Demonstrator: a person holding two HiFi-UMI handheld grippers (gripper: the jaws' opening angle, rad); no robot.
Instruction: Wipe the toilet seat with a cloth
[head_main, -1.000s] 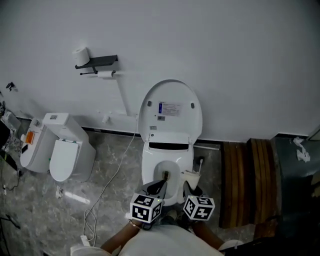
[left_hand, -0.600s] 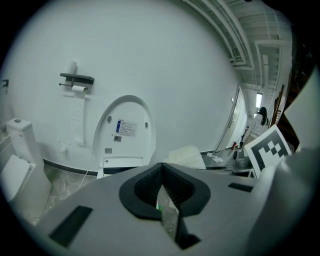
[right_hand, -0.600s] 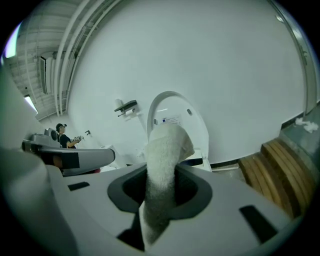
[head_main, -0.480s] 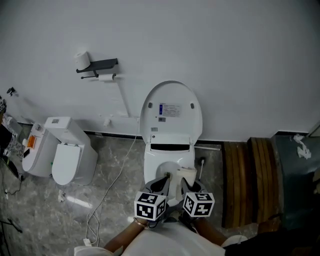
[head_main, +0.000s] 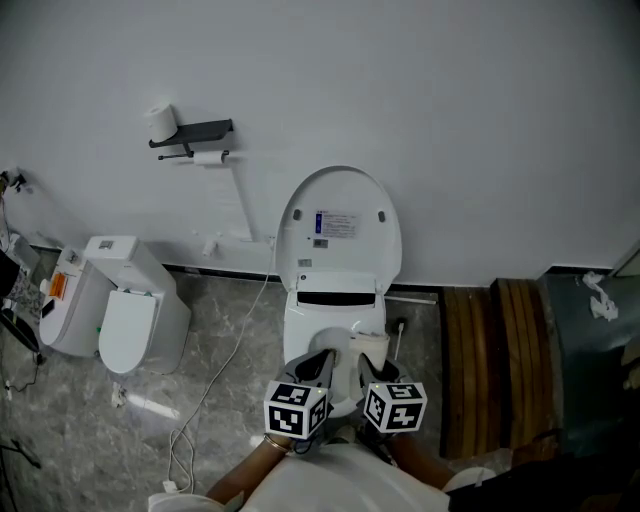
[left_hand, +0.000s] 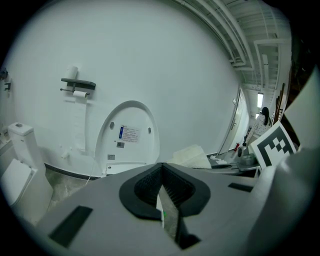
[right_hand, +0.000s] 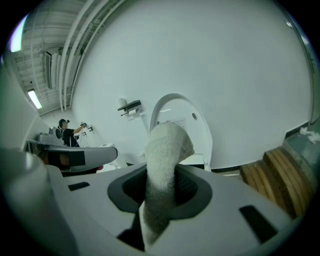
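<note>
Head view: at the lower centre of the frame, the left tool (head_main: 318, 368) and the right tool (head_main: 366, 372) sit side by side over the white toilet seat (head_main: 297, 335). The oval white plastic lid (head_main: 338, 225) stands upright against the wall behind. A cream terry cloth (head_main: 368, 345) sticks out of the right tool, over the seat's right side.

Left gripper view — the left tool (left_hand: 162, 187) has its jaws pressed together with nothing between them. The lid (left_hand: 127, 132) stands left of centre and the cloth (left_hand: 192, 156) shows just right of centre.

Right gripper view — the right tool (right_hand: 160, 195) is clamped on the cloth (right_hand: 162, 160), which rises up the middle of the frame and covers part of the lid (right_hand: 197, 125).
</note>
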